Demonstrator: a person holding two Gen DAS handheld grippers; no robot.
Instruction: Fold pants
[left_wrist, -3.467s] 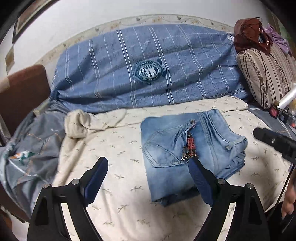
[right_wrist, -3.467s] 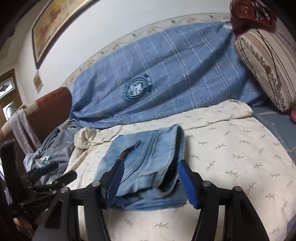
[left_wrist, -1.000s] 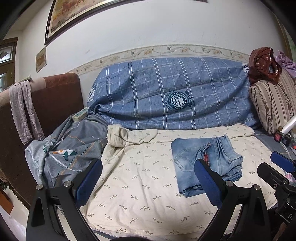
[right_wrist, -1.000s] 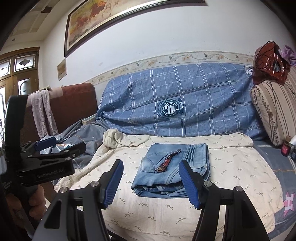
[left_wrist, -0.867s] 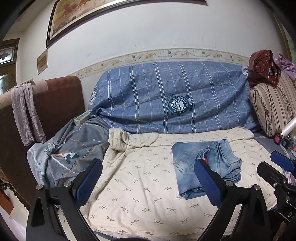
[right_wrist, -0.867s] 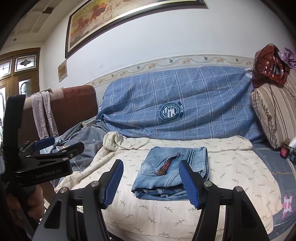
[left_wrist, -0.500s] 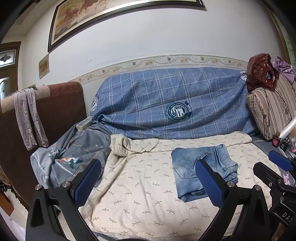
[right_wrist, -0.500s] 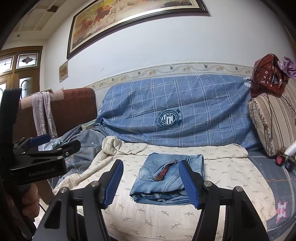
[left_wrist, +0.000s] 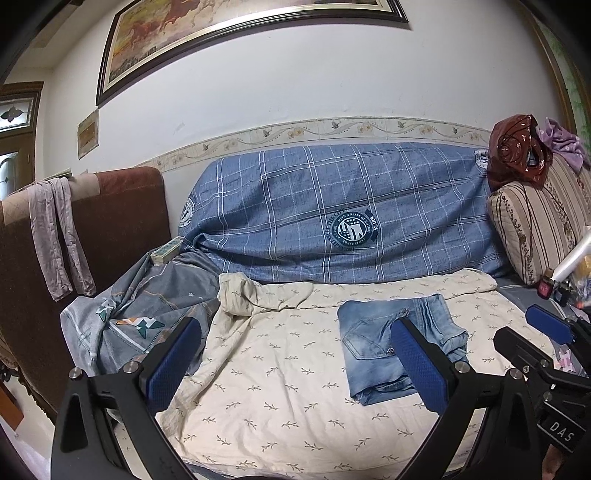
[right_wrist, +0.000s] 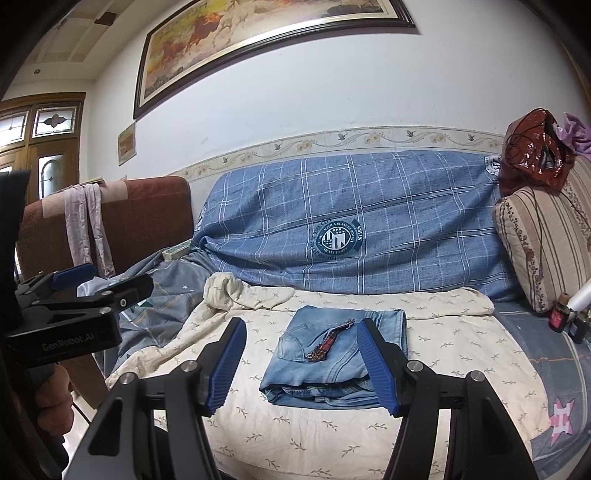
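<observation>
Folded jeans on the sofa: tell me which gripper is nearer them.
Right, narrowly. The right gripper is open and faces the folded jeans squarely; the left gripper, also open, hangs back toward their left.

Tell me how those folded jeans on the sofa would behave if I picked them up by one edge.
The folded jeans are soft stacked denim layers, so they would probably droop and unfold. They look fairly heavy for their size. The loose plaid strap on top would likely dangle or slide.

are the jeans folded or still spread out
Folded: the jeans lie as a compact stack on the cream sheet, layered edges showing at the front, neither gripper touching them.
</observation>
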